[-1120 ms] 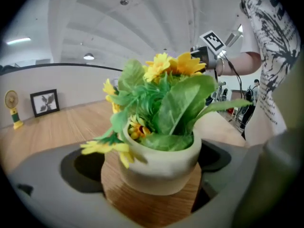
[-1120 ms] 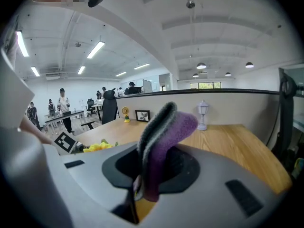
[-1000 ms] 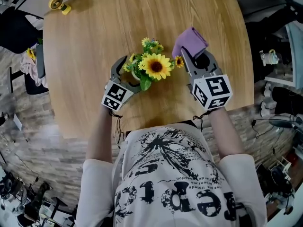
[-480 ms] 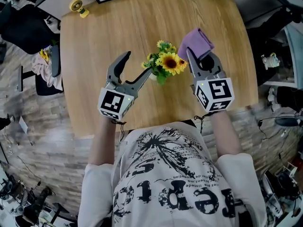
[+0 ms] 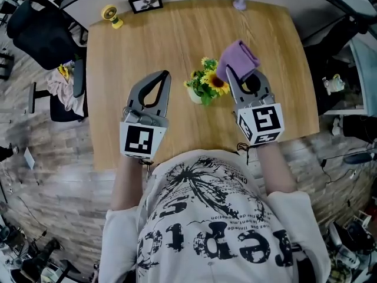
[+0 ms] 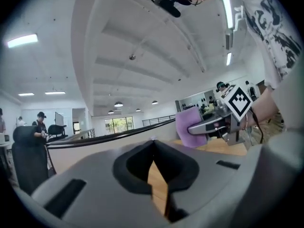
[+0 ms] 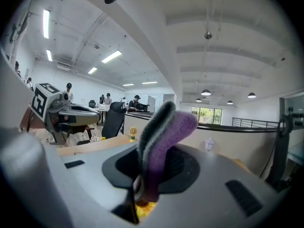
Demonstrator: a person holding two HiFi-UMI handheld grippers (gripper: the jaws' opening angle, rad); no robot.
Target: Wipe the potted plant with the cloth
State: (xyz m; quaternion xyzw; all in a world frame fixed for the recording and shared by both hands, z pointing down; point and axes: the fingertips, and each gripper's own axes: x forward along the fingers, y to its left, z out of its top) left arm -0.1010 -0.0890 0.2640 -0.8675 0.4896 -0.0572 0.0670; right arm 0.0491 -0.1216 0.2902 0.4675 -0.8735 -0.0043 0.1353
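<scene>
Since a second ago my left gripper (image 5: 165, 75) has come away from the potted plant (image 5: 205, 85), which its wide jaws had straddled. Those jaws have just been closing and now meet with nothing between them, off to the plant's left over the tabletop (image 5: 277, 52). The plant stands upright near the middle of the tabletop, its sunflower facing up. My right gripper (image 5: 231, 72) is clamped on the purple cloth (image 5: 238, 55), which sticks out folded past the jaw tips, just beside the blooms on their right; I cannot tell whether it touches them. A framed picture (image 5: 146, 3) and a small yellow object (image 5: 111, 13) sit by the far left corner.
</scene>
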